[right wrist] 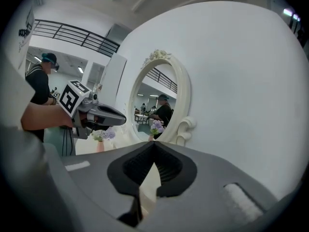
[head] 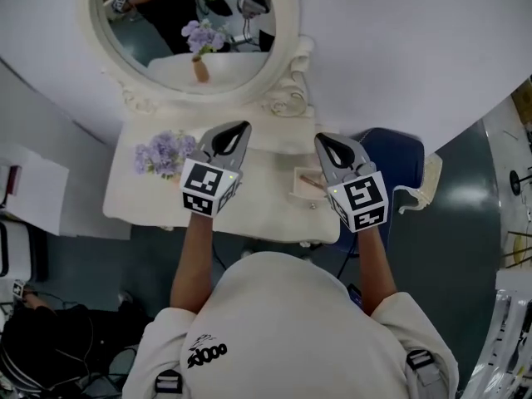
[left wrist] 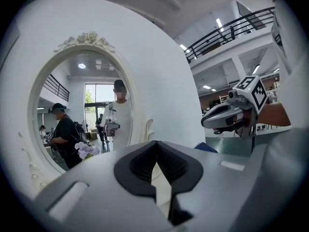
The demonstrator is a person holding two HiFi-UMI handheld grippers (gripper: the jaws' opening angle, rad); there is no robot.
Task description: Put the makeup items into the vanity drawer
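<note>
- The oval mirror (head: 195, 23) in its cream carved frame fills the wall above the bench (head: 129, 194), a small white vanity top seen steeply from above.
- The person stands close to the front edge, with both forearms raised over the top.
- The left hand-held gripper (head: 241, 128) hangs above the middle of the bench and points towards the mirror. Its own view shows the jaws clenched together with nothing between them.
- The right hand-held gripper (head: 319, 139) is held just as high, over the right end. Its jaws are pressed shut too, and it carries nothing.
- A bunch of purple flowers (head: 162, 152) stands on the left part of the bench, well apart from both tools.
- The vanity drawer (head: 298, 191) looks pulled open at the right front, just below the right tool.
- A thin brownish makeup item (head: 312, 179) seems to lie inside the drawer, though it is too small to name. No other makeup shows on the bare parts of the top, and the tools hide some of it.
- Judgement: the loading looks finished or nearly so, and both tools are between actions.
- The next move probably calls for lowering one tool to the drawer front and pushing it squarely in. If another item turns up, that would need fetching first.
</note>
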